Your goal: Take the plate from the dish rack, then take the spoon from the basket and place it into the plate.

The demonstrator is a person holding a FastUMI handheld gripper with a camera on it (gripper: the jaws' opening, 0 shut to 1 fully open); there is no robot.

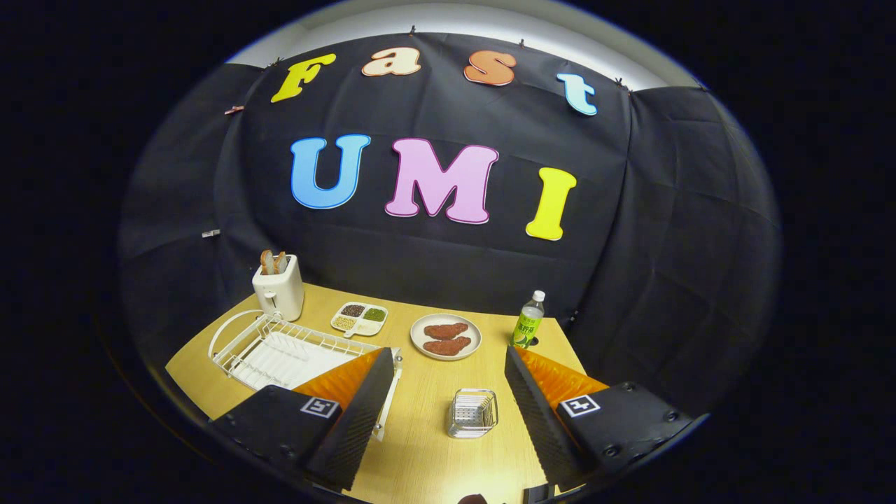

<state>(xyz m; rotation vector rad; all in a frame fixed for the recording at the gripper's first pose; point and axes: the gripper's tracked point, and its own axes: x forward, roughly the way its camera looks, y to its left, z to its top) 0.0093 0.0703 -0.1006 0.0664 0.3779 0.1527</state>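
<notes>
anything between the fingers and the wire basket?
Nothing: gripper view shows bare table around the wire basket, which sits between the open hand-held gripper fingers.

No text can be read with certainty. The bottle (528,320) at the far right of the table carries a green label (524,330) with some characters, too small to make out. On the gripper (448,353), whose fingers stand wide apart and grip nothing, each finger base carries a square black-and-white coded marker, one on the left (320,407) and one on the right (580,404).
</notes>
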